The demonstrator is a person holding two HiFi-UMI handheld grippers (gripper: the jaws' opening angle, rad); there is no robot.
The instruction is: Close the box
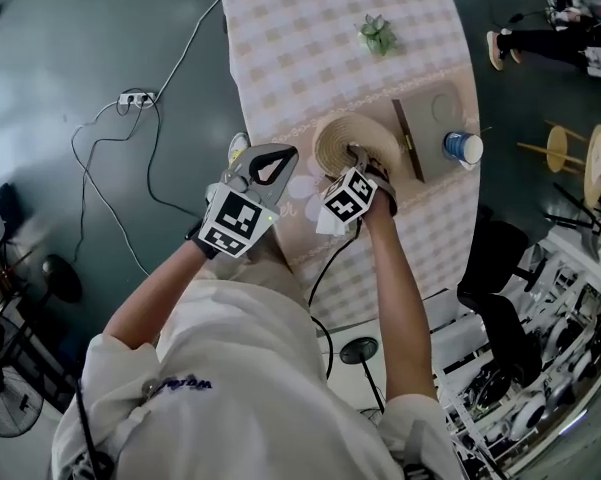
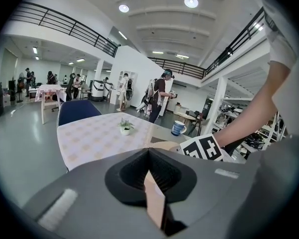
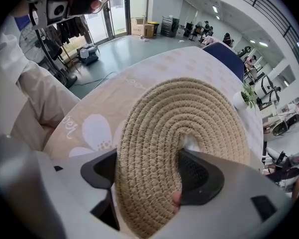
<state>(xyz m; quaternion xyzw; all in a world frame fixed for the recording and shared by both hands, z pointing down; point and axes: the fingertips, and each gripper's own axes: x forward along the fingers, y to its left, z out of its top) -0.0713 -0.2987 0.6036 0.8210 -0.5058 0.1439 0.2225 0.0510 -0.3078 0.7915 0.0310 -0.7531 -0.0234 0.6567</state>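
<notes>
We wear a white short-sleeved shirt (image 1: 250, 368) with small blue lettering (image 1: 187, 382) at its 9 o'clock side. Our left gripper (image 1: 285, 155) and right gripper (image 1: 358, 154) are grey with black pads. Each bears a white cube (image 1: 235, 223) of black square markers. A black cable (image 1: 330, 258) trails from the right one toward 6 o'clock.

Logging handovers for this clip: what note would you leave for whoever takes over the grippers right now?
Left gripper: shut, empty, held off the table's near edge.
Right gripper: pointing down, jaws wide, clamped on the woven lid.
Lid: at the table's near side.
Done: lid gripped.
Left: I cannot tell whether the lid is seated on its box. Probably press it home, then release.
</notes>
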